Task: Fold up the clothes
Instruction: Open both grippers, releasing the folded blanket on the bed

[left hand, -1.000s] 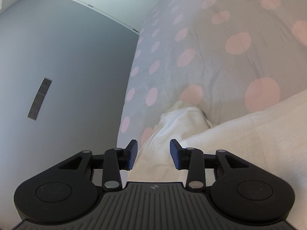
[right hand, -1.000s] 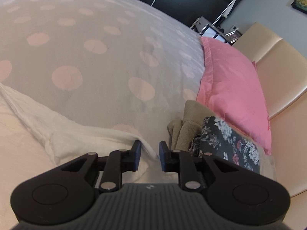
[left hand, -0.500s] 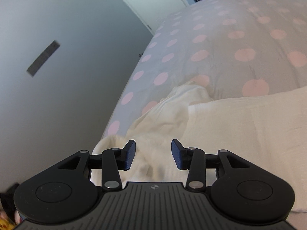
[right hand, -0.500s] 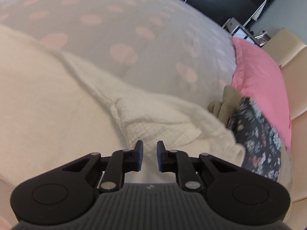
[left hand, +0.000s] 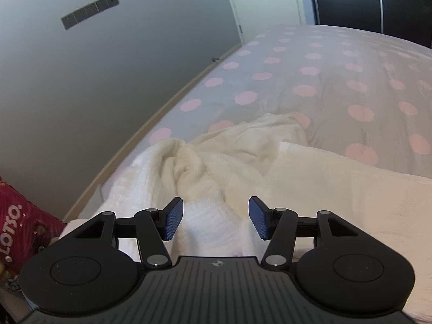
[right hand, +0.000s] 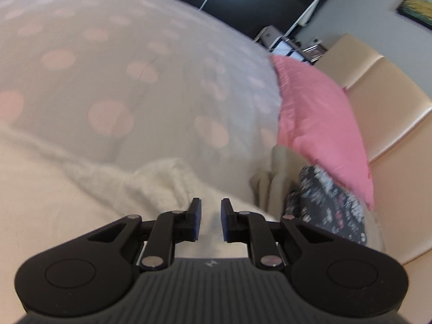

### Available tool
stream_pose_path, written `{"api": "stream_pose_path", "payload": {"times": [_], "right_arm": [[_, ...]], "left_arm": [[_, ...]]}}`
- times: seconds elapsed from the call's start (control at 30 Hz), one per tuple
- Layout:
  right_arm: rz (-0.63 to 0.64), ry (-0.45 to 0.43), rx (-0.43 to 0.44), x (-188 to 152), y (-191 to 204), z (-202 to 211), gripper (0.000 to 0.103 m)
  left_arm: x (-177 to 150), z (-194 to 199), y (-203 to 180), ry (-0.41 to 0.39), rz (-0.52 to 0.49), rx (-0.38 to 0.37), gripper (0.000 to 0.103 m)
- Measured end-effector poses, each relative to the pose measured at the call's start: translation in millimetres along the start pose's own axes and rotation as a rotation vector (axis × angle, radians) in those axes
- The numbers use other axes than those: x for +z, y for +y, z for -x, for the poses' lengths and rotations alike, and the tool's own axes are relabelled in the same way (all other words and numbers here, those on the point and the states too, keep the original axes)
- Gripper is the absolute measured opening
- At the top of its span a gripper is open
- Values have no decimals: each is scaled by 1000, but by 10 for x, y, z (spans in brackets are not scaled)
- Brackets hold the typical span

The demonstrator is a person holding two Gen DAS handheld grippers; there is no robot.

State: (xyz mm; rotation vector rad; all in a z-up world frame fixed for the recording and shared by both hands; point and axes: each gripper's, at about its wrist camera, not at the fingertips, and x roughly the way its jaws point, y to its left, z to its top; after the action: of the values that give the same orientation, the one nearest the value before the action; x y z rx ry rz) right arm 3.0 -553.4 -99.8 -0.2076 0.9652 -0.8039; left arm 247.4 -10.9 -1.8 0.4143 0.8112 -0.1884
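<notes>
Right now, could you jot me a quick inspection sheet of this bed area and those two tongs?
Surface: polka-dot bedspread.
Job's things: cream garment, its near-left part rumpled.
Clutter: floral cloth on beige fabric beside pink pillow; red bag.
Tongs: left tongs wide open over the garment; right tongs narrowly open, gripping nothing visible.
Cables: nothing seen.
Surroundings: grey wall, dark wardrobe, cream headboard.

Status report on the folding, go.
Left gripper open over bunched cream garment. Right gripper open, narrow gap, nothing held. Clothes pile beside pink pillow, clear of garment.
</notes>
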Motion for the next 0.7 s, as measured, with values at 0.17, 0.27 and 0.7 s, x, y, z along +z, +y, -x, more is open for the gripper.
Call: {"api": "stream_pose_path", "payload": {"times": [0.17,0.27,0.7], "right_arm": [[-15,-67,17,10,-48,378,21],[-23,-106,29,9,-75,606,24],[-96,-44,279,-1398,150,1779,29]], "left_arm": [[-34,123,-8,30,8,-104,50],[-65,158,-87,61,-11,-183,50],[-89,-382,-251,150,33,-240,44]]}}
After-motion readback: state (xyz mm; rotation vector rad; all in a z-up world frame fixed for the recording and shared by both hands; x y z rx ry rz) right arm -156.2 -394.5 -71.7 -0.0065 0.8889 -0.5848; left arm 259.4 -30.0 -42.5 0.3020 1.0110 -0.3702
